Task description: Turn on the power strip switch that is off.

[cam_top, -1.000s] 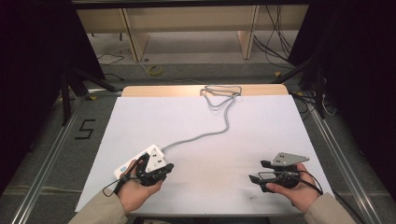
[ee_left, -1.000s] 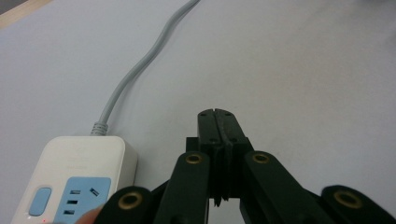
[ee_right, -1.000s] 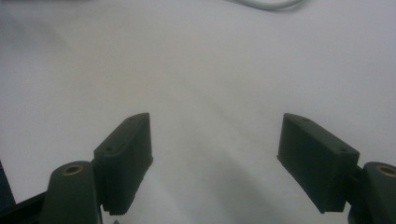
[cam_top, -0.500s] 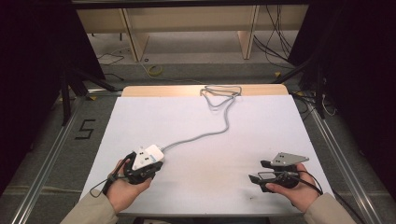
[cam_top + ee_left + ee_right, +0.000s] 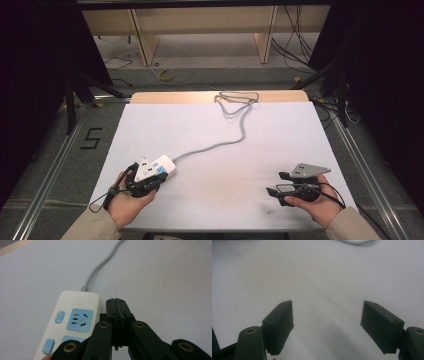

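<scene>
A white power strip [image 5: 75,322] with blue sockets and switches lies on the white table near its front left. Its grey cord [image 5: 100,267] runs off toward the far edge. My left gripper [image 5: 117,302] is shut with nothing between its jaws, which sit just beside the strip's right edge, level with the end socket. From above, the left gripper [image 5: 150,176] covers most of the power strip [image 5: 167,166]. My right gripper [image 5: 327,315] is open over bare table. In the high view the right gripper [image 5: 276,182] rests at the front right and points left.
The grey cord [image 5: 220,145] snakes across the white table [image 5: 280,135] to a loose coil [image 5: 235,100] at the far edge. A wooden strip [image 5: 165,96] borders that edge. Metal rails and floor cables lie beyond the table's sides.
My left hand has shifted left with its gripper, which now sits over the power strip. The strip and the right hand have stayed put.
</scene>
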A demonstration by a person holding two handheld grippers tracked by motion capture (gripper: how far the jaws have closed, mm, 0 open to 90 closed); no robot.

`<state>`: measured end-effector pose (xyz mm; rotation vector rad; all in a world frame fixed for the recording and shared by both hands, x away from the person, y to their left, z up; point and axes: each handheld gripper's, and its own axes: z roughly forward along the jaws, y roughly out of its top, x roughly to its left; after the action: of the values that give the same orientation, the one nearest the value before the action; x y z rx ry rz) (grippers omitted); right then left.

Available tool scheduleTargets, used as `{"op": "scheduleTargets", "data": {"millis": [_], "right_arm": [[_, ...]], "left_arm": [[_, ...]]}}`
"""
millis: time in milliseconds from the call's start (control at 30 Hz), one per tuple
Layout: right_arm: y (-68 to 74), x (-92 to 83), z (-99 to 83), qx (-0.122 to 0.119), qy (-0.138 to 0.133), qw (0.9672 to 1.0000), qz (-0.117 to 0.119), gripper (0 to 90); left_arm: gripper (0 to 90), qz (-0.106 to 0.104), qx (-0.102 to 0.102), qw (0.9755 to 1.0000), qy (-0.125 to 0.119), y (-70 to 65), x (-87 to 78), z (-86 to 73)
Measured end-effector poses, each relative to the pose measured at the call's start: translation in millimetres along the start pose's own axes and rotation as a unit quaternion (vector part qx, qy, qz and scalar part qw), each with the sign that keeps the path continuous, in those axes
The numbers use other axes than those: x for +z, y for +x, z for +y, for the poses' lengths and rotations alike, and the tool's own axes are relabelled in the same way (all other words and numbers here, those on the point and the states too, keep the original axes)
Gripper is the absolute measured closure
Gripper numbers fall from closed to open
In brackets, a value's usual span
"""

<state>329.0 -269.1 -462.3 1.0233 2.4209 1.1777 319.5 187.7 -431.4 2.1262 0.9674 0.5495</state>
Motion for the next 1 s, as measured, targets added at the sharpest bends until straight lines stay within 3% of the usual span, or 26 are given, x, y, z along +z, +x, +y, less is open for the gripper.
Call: {"op": "scheduleTargets", "data": {"millis": [1000], "right_arm": [[0.2, 0.0, 0.1, 0.0, 0.0, 1.0, -0.001, 26.3]], "left_arm": [[89.8, 0.031, -0.026, 0.9991, 0.013, 19.3, -14.5, -14.8]]}}
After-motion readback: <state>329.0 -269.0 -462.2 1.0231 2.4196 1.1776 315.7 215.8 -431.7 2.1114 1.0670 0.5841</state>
